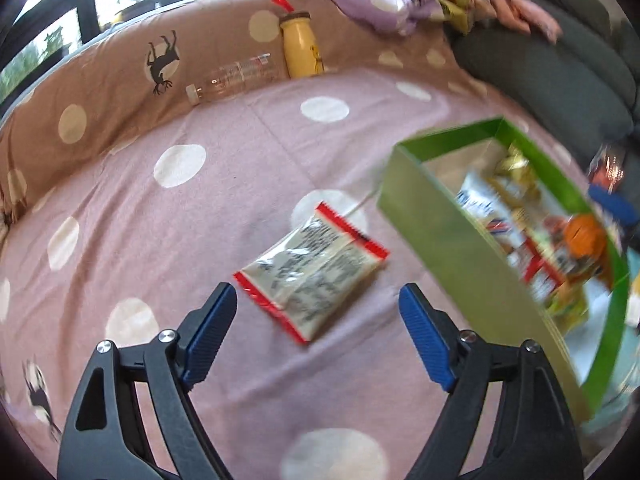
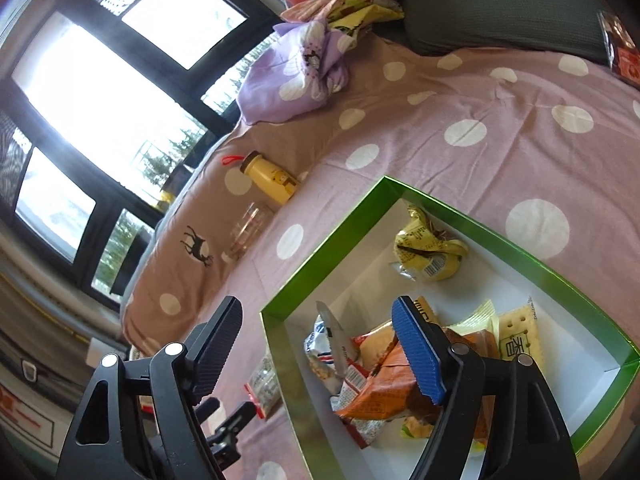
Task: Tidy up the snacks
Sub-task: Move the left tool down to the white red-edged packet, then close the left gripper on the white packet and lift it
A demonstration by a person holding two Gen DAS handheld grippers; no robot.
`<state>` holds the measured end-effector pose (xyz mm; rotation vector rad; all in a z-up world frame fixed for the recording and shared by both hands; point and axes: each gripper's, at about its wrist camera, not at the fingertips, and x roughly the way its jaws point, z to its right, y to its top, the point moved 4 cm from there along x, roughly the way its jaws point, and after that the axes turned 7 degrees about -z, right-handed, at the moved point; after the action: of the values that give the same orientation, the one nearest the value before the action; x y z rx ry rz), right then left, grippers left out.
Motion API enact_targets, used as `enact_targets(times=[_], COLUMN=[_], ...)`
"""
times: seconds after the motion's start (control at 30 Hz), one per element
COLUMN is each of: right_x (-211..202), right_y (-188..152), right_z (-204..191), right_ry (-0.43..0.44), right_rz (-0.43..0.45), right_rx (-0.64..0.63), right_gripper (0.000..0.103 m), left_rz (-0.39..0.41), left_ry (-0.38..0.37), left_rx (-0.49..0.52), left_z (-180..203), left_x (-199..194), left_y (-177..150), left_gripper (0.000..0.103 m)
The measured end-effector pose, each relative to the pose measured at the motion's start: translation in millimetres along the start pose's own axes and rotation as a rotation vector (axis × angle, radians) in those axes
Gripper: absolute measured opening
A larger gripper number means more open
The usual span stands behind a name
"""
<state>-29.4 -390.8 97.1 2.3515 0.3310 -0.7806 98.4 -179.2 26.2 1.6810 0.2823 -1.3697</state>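
Left gripper point(image 1: 316, 300) fingers spread wide and empty above the red-edged snack packet point(image 1: 311, 271) lying on the bed beside the green box point(image 1: 448, 240); right gripper point(image 2: 318, 316) fingers likewise wide, empty.

Snack packet point(image 1: 313, 271) on bedsheet point(image 1: 200, 220) left of box point(image 1: 436, 236), w/ snacks point(image 2: 384, 384) in box

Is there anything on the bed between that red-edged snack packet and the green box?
Nothing: in the left wrist view only bare polka-dot sheet separates the red-edged snack packet from the green box.
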Motion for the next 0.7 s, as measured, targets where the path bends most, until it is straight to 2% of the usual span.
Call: enact_targets(times=[0.13, 0.23, 0.37, 0.53, 0.63, 0.7], right_x=[-0.3, 0.7, 2.0, 5.0, 6.9, 9.3], right_y=[-2.6, -3.5, -4.2, -7.3, -8.5, -10.2], right_z=[-7.8, -10.5, -12.3, -19.8, -22.0, -24.1], right_ry=[0.006, 0.01, -0.003, -0.008, -0.008, -0.011], right_rz=[-0.002, -0.011, -0.013, -0.028, -0.035, -0.045], right_rx=[-0.027, -0.039, -0.041, -0.077, -0.082, -0.089], right_gripper=[0.078, 0.078, 0.079, 0.079, 0.079, 0.079], left_rz=[-0.025, -0.029, -0.07, -0.142, -0.141, -0.137], left_ry=[-0.008, -0.066, -0.034, -0.027, -0.067, -0.078], left_rx=[0.074, 0.147, 0.206, 0.226, 0.198, 0.183], left_z=[-8.6, -8.8, -8.2, -9.7, -13.0, -14.6], left_x=[16.6, 27.2, 44.9, 68.0, 71.5, 71.0], left_y=[4.8, 6.5, 10.5, 12.7, 13.9, 13.0], left_gripper=[0.088, 0.089, 0.09, 0.09, 0.089, 0.084])
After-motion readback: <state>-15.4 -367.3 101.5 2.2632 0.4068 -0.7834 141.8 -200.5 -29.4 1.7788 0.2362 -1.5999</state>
